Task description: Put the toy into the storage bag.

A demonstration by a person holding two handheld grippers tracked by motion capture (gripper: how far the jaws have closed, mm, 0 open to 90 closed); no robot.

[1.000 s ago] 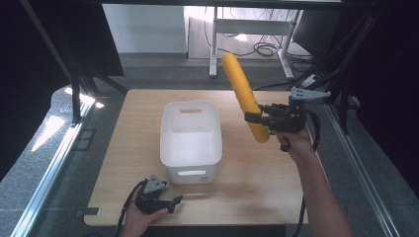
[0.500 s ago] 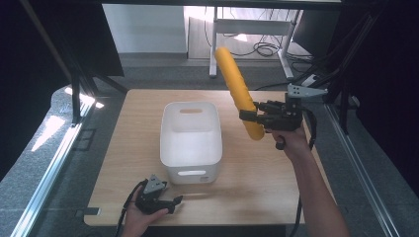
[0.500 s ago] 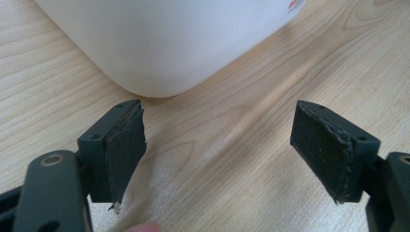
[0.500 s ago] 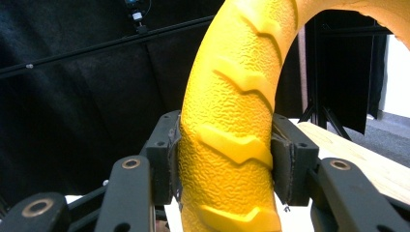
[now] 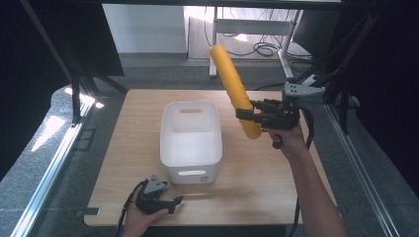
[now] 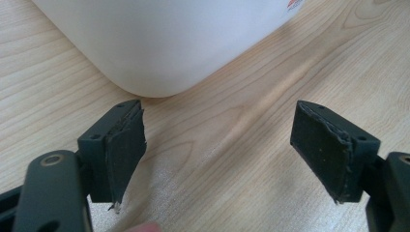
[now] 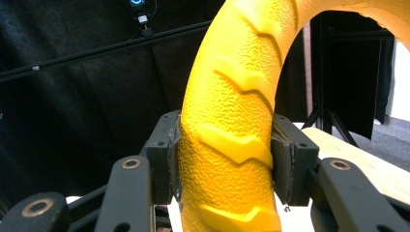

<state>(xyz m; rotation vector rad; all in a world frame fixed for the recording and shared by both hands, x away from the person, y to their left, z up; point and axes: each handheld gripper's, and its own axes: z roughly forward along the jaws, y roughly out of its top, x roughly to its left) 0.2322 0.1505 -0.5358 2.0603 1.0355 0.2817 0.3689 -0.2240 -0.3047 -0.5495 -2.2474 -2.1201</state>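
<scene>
Here, right gripper (image 5: pixel 253 117) clamped on a long yellow foam tube (image 5: pixel 234 89) tilted above the tabletop (image 5: pixel 276 182), beside a white bin (image 5: pixel 190 140), left gripper (image 5: pixel 174 203) spread wide, empty, near the bin's corner.

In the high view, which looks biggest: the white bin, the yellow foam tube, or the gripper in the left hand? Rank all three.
1. White bin, clearly largest.
2. Yellow foam tube, long but narrow; it is held up nearer the camera, so it may look bigger than it is.
3. Left gripper, smallest.
</scene>
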